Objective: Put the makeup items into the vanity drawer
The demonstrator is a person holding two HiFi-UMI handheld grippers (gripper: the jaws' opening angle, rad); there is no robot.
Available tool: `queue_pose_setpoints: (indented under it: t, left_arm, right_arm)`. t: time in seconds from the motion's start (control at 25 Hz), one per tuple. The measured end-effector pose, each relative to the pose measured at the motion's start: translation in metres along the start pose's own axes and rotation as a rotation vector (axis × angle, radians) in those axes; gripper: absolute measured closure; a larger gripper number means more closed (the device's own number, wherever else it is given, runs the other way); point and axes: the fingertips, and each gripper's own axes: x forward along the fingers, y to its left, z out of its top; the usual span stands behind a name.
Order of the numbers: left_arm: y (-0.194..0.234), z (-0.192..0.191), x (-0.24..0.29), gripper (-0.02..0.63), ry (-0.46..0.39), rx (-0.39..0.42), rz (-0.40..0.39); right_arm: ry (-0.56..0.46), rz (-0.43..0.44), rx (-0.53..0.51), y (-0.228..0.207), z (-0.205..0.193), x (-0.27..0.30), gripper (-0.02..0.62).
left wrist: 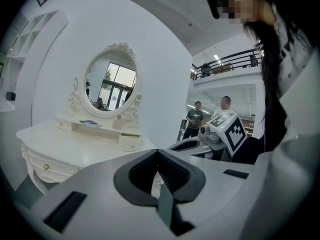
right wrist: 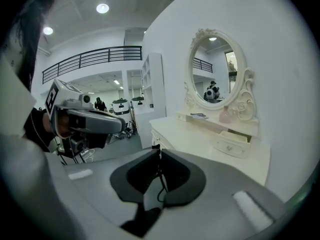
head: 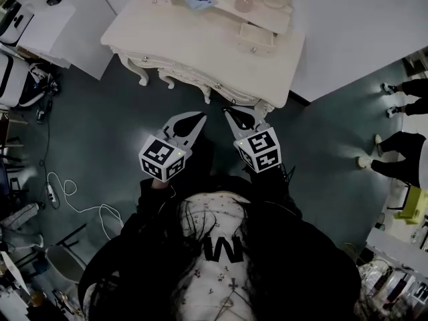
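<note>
Two: left tool (head: pixel 198 117), right tool (head: pixel 227 112) — jaws together; vanity (head: pixel 200 42) top cut off.

Head view: dark grey-green floor (head: pixel 100 112) fills the centre. A cream vanity (head: pixel 167 35) stands at top against a white wall (head: pixel 361 25). Right gripper view: round ceiling lights (right wrist: pixel 102 8) upper left, railed balcony (right wrist: pixel 90 59) below them, white shelving (right wrist: pixel 152 84) at centre.

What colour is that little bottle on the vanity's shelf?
Pale pink. The bottle shows best in the right gripper view.
</note>
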Motion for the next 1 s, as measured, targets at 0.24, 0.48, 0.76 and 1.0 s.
queue_pose_setpoints:
  t: [0.24, 0.48, 0.76, 1.0]
  left_arm:
    - [0.06, 0.024, 0.026, 0.607, 0.023, -0.007, -0.049]
    - [0.111, 0.035, 0.039, 0.607, 0.052, -0.008, -0.092]
    - [0.164, 0.053, 0.051, 0.607, 0.055, 0.009, -0.129]
    - [0.18, 0.062, 0.069, 0.607, 0.052, 0.026, -0.187]
  right_arm:
    - [0.029, -0.016, 0.029, -0.021, 0.026, 0.056, 0.566]
    - [0.056, -0.031, 0.041, -0.032, 0.045, 0.106, 0.566]
    - [0.052, -0.09, 0.055, -0.044, 0.064, 0.143, 0.566]
    - [0.049, -0.177, 0.072, -0.068, 0.069, 0.146, 0.566]
